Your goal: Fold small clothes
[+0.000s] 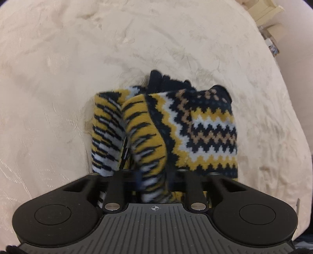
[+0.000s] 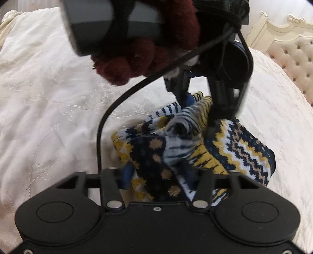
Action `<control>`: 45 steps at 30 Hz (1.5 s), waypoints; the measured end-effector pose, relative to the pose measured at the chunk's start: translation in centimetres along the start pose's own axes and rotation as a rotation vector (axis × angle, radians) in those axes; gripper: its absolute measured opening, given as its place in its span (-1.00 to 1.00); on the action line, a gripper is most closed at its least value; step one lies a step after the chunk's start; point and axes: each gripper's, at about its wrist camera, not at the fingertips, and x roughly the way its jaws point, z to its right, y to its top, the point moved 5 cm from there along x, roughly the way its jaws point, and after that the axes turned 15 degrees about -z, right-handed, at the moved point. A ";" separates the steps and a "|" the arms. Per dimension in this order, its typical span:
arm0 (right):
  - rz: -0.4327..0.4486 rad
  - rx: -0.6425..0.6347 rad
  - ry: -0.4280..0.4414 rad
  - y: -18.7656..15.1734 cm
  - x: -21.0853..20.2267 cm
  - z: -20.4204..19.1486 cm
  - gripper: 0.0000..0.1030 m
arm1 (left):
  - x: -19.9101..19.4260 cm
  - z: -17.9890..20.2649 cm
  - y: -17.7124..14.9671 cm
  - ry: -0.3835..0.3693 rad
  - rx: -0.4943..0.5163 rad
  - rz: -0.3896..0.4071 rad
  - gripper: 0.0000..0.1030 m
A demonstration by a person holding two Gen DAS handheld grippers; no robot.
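Knitwear fills the middle of the left wrist view: a small patterned garment (image 1: 176, 127) in navy, mustard, white and tan zigzags, bunched into folds on a cream bedspread (image 1: 78, 68). The left gripper (image 1: 154, 175) reaches into the near edge of the bundle; its fingers are buried under the cloth, a striped fold runs down between them, and the jaws stand nearly together, pinching that fold. At the far right edge, pale furniture (image 1: 270, 17) shows beyond the bed.

From the right wrist view the same garment (image 2: 244, 144) lies crumpled just ahead of the camera on the white embroidered bedspread (image 2: 49, 97). The right gripper (image 2: 160, 175) has a dotted navy fold and a striped fold bunched between its partly closed fingers, gripping the cloth. Opposite, the left gripper (image 2: 195, 101) comes down from above into the far side of the bundle, carried by a hand in a fuzzy maroon glove (image 2: 140, 58), with a black cable (image 2: 101, 127) looping down. A tufted headboard (image 2: 293, 54) stands at the upper right
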 end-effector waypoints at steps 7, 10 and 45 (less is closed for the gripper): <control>0.098 0.143 0.097 1.7 -3.2 1.6 -0.72 | -4.3 0.6 -1.1 0.013 0.072 0.148 -0.73; 0.041 0.123 0.134 2.4 -1.2 0.8 -0.63 | -3.9 -0.9 -0.8 0.087 0.058 0.142 -0.73; 0.062 0.749 0.258 -6.6 -2.2 15.9 0.43 | -0.2 -2.1 0.4 0.023 -0.069 0.146 0.13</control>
